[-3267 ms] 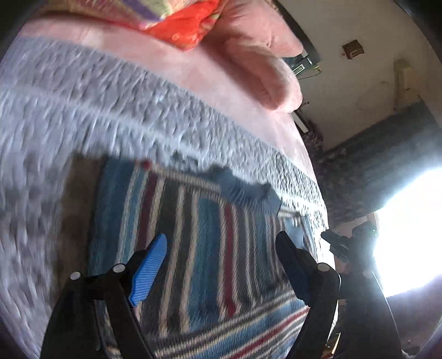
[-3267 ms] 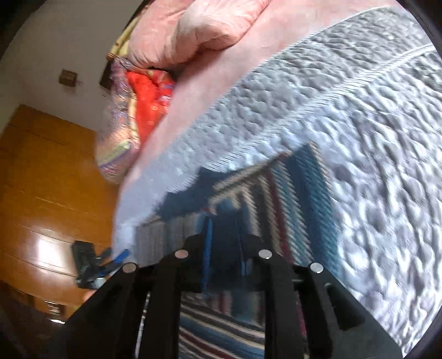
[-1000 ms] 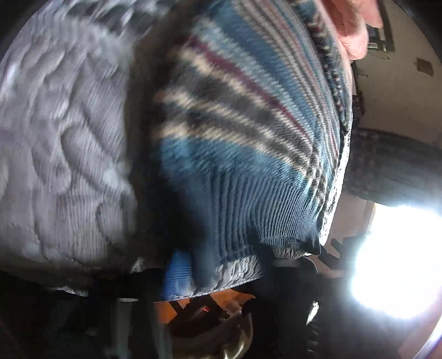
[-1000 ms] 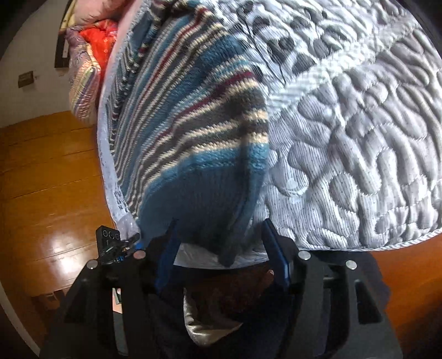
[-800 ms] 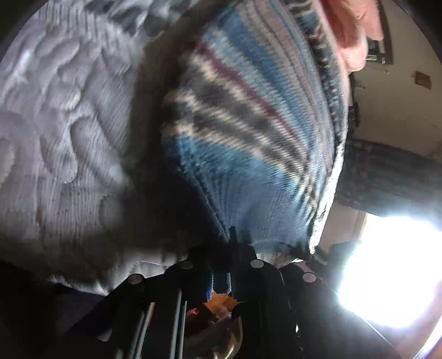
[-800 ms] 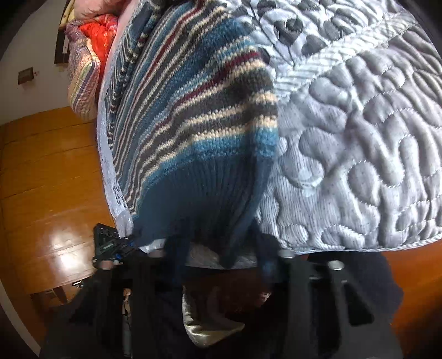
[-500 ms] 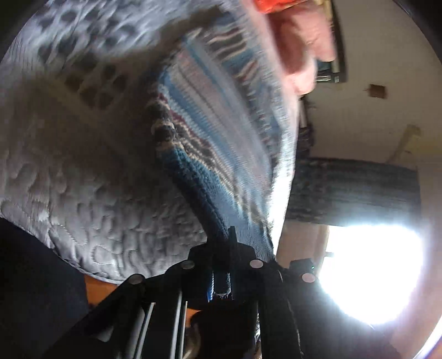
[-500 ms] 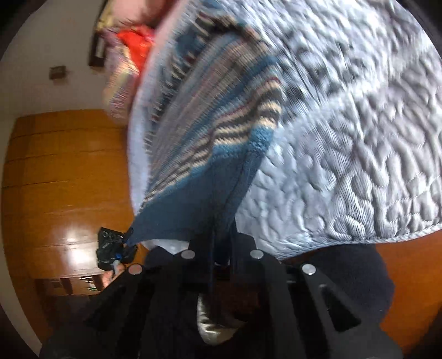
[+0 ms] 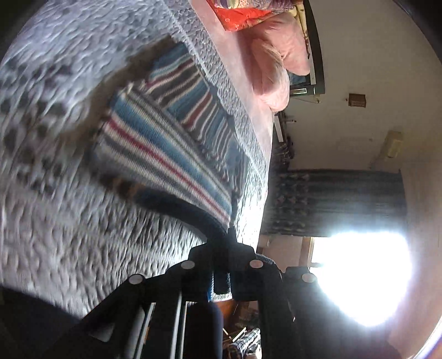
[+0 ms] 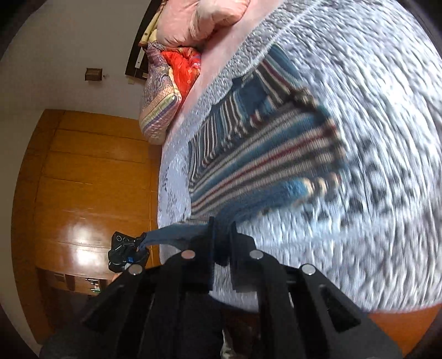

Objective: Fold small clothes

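The sweater (image 9: 165,154) lies on the quilt (image 9: 69,248), hem lifted toward six o'clock. Left gripper (image 9: 221,276) and right gripper (image 10: 221,248) each clench a hem corner. Best carry both corners level toward twelve o'clock, hem taut. Pillows (image 10: 199,19) sit beyond; wooden panelling (image 10: 83,179) at nine o'clock.

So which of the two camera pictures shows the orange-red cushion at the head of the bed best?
The right wrist view: the orange-red cushion shows most of its face there, tucked between a pink pillow and a patterned cushion. The left wrist view catches only a sliver of it, cut off at the top edge.
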A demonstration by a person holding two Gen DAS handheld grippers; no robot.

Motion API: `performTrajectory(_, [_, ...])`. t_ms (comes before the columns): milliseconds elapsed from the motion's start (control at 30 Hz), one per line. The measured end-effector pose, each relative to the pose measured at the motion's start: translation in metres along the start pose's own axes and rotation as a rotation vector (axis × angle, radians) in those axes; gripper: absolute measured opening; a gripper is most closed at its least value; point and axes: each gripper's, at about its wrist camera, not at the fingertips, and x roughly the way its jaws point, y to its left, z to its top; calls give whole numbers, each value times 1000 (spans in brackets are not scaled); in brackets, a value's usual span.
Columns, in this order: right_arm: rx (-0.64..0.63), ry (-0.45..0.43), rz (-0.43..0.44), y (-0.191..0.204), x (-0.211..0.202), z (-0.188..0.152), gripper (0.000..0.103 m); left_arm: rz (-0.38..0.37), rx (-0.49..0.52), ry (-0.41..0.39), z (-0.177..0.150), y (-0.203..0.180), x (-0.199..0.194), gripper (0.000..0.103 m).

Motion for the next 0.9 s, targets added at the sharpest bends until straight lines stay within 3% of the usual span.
performTrajectory(333, [36,22,-91,-14,76,133,7,92,-69,-6,125,16,73,8])
performTrajectory(567, [88,76,-181,-58,137,184,10,190,-85,36,190,44,136,10])
performTrajectory(667, [142,87,-155,-73,144,197,21,220,-58,53,205,47,148,25])
performTrajectory(700, [140,73,-129,-71,139,201,23,212,-49,54,207,44,147,39])
performTrajectory(733, [122,55,-118,-68,133,202,31,194,-14,35,207,35,139,59])
performTrajectory(767, [80,30,-102,-60,124,205,37,187,42,2,206,24,130,67])
performTrajectory(800, [46,20,-99,-53,118,206,37,185,101,-25,203,14,120,73])
performTrajectory(900, [-82,20,-143,-38,113,210,41,182,262,-14,201,-9,111,73])
